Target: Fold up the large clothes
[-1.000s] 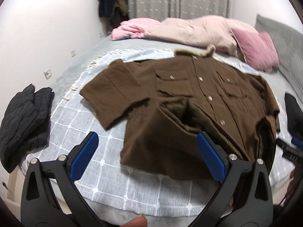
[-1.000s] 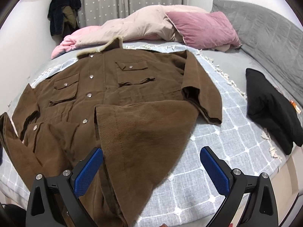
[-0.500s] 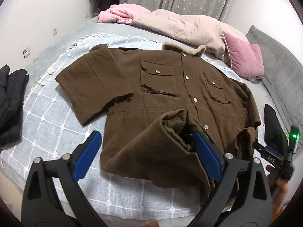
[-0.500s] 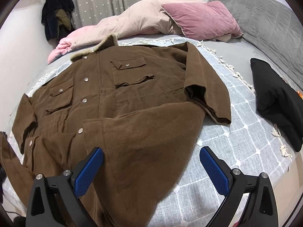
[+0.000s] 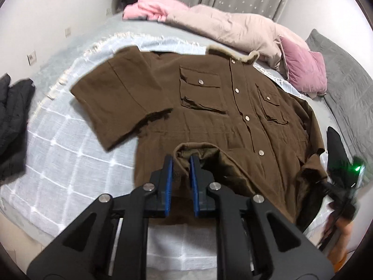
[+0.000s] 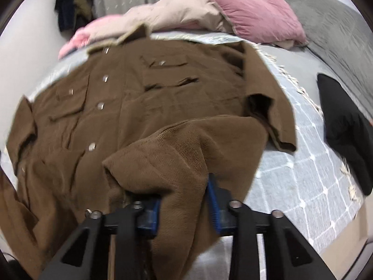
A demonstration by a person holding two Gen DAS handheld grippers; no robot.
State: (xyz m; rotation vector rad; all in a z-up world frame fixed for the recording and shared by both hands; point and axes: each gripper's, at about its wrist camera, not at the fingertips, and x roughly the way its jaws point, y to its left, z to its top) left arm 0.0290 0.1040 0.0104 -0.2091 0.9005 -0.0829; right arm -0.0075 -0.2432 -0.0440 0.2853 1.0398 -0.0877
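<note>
A large brown button-up jacket [image 5: 209,107] lies front-up on a grey checked blanket [image 5: 60,144] on the bed, collar at the far end, both sleeves folded short. It also shows in the right wrist view [image 6: 144,107]. My left gripper [image 5: 181,161] is shut on the jacket's raised bottom hem near the left corner. My right gripper [image 6: 184,186] is shut on a bunched part of the bottom hem, which drapes over its blue pads [image 6: 213,191]. The right gripper's body shows at the far right of the left wrist view [image 5: 345,186].
A beige duvet [image 5: 233,25], pink blanket [image 5: 149,11] and pink pillow [image 6: 261,21] lie at the bed's head. A black garment [image 6: 345,126] lies right of the jacket. A dark padded jacket [image 5: 11,121] lies at the left edge. White wall on the left.
Both grippers have moved in to the jacket's bottom hem and closed on it; they were open before. The hem is now lifted and bunched between the pads.
</note>
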